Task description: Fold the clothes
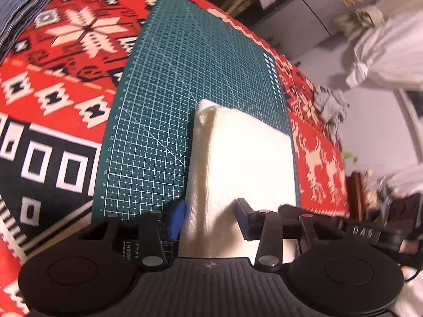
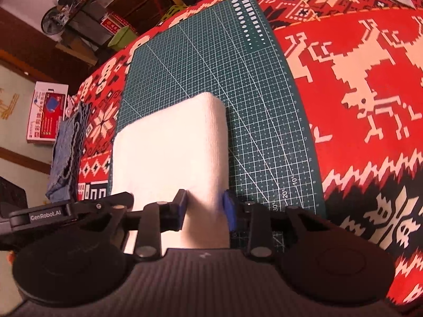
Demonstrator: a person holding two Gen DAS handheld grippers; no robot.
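Left gripper (image 1: 210, 218) pinching near left edge of cloth (image 1: 243, 155); right gripper (image 2: 205, 210) pinching near right edge. Cloth folded, lower centre of frame, on mat (image 1: 185, 66) over table (image 2: 357, 92). Probably last fold or transfer; next: lift evenly, keep layers together.

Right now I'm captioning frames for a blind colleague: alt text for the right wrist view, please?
A folded white cloth lies on a green cutting mat, its near right corner between the blue pads of the right hand-held gripper. A red patterned blanket covers the surface beneath.
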